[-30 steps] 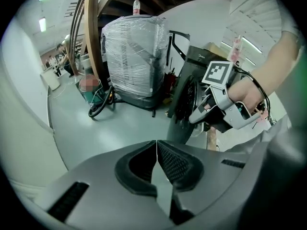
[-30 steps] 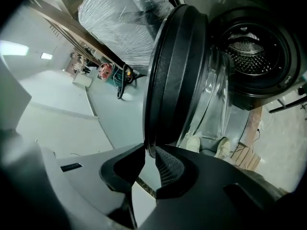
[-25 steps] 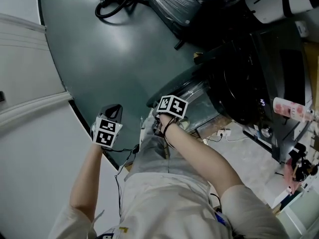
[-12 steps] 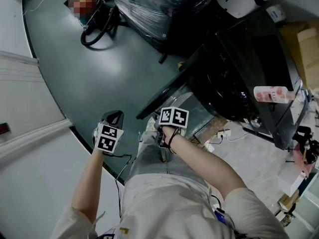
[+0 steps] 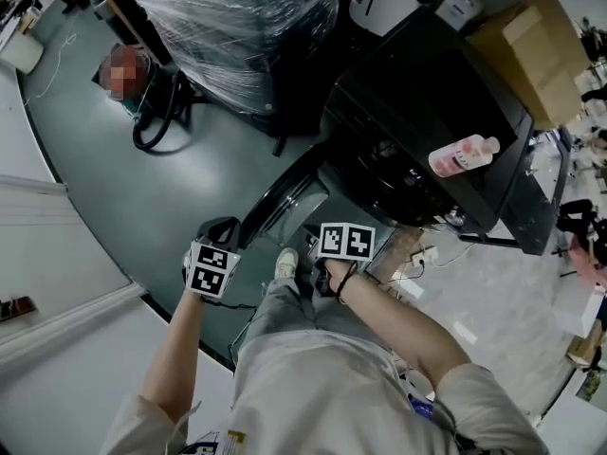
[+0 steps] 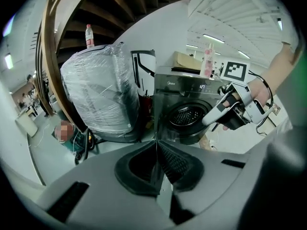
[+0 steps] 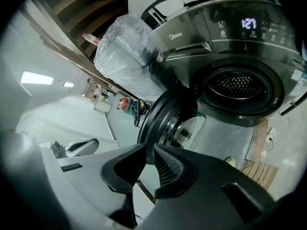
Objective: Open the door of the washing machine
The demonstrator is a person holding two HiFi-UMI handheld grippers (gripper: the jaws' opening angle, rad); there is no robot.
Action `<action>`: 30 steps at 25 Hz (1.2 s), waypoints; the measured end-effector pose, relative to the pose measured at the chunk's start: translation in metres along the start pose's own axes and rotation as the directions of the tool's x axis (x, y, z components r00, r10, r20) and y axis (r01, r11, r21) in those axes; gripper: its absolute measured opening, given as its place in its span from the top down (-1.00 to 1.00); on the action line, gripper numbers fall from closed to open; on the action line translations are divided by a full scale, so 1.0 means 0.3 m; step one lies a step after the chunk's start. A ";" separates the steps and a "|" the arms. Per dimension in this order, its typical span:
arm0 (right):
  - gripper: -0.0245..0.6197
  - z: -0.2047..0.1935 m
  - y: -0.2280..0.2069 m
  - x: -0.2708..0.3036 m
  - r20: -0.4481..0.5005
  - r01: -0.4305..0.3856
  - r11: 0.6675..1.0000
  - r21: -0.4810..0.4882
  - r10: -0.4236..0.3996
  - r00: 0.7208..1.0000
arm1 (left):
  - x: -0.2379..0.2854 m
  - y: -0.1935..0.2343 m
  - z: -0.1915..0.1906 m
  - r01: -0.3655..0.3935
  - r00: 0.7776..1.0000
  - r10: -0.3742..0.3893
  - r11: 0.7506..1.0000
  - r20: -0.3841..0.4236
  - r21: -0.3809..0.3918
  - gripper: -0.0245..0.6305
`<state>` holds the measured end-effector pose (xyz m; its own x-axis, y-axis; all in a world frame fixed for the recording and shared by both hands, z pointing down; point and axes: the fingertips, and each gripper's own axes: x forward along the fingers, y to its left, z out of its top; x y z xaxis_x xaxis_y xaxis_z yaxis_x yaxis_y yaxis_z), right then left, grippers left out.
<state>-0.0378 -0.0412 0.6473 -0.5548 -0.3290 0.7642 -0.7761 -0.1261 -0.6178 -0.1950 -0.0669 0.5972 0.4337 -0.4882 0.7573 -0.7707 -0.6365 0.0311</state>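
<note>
Grey floor (image 5: 190,150) carries the washing machine (image 5: 427,102), its door (image 5: 285,202) swung open; left gripper (image 6: 156,145) fingers clenched empty, right gripper (image 7: 149,150) fingers slightly parted, empty.

A pink bottle (image 5: 463,155) stands near a cardboard box (image 5: 533,50), a plastic-wrapped bundle (image 5: 237,27) apart.

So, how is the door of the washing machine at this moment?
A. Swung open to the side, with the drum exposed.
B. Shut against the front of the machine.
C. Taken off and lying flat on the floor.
A: in the right gripper view the door stands swung out beside the washing machine, and the round opening of the drum is uncovered.
</note>
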 end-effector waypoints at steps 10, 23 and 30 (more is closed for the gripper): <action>0.79 0.251 -0.020 -0.414 0.268 0.067 0.961 -0.267 0.007 0.963 | -0.004 -0.171 0.457 0.048 0.982 -0.070 0.991 0.177 0.126 0.85; 0.79 0.427 0.071 -1.026 0.620 0.347 0.804 -0.484 0.034 0.784 | -0.128 -0.490 0.932 0.105 0.902 -0.225 0.942 0.368 0.320 0.85; 0.80 0.447 0.106 -1.371 0.764 0.493 0.726 -0.479 0.068 0.641 | -0.227 -0.674 1.133 0.126 0.832 -0.317 0.907 0.455 0.401 0.85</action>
<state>0.2060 -0.0354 0.2884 -0.1798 -0.9350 0.3059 -0.9808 0.1941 0.0169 0.0900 -0.1078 0.3177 0.8177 -0.4762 0.3235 -0.4572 -0.8786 -0.1378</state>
